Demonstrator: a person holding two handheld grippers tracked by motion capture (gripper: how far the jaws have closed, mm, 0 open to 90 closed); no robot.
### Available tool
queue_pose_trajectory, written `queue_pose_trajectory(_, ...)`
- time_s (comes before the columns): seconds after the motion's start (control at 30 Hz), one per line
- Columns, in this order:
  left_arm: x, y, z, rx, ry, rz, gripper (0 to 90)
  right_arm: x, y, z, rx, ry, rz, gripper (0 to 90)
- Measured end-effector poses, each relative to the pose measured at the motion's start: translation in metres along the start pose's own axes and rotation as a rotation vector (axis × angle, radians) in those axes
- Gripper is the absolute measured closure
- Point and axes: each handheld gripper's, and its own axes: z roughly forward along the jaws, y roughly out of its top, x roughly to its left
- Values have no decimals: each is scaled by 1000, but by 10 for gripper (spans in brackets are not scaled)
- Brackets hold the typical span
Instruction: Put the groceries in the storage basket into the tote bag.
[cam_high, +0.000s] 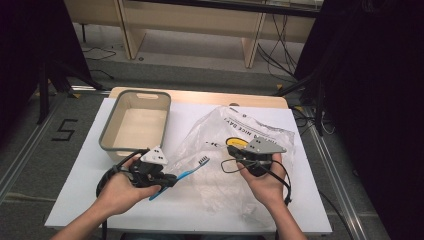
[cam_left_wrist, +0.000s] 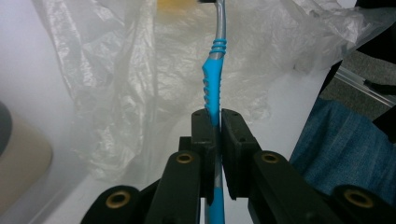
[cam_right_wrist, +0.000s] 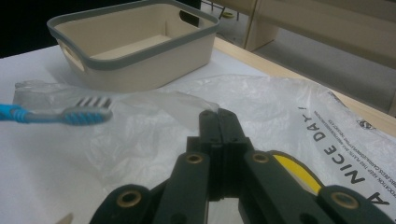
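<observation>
I have the toothbrush (cam_left_wrist: 213, 88) clamped in my left gripper (cam_high: 167, 180), jaws closed on the blue ribbed handle near its lower end, with the bristle head (cam_right_wrist: 88, 114) sticking out over the plastic bag (cam_high: 235, 145) and clear of the table (cam_high: 75, 195). My right gripper (cam_right_wrist: 218, 122) is fully closed; I judge it is pinching a fold of the bag, though the film between the jaws is hard to make out. The brush is light and stiff, so it should stay put, but the smooth neck above the ribs looks slippery; the ribbed grip is the right place to hold. The bag is thin, limp and crinkly, and would slide or tear if tugged hard. The bin (cam_high: 112, 137) sits beyond my left gripper, well apart from the brush.
</observation>
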Motion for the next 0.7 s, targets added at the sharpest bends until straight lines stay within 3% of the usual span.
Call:
queue_pose_trajectory(0.37,-13,7,23,26,-6,24,839,0,0,0,-2,1,1,900)
queue_pose_trajectory(0.7,-21,11,46,46,35,18,839,1,1,0,-3,3,-1,900)
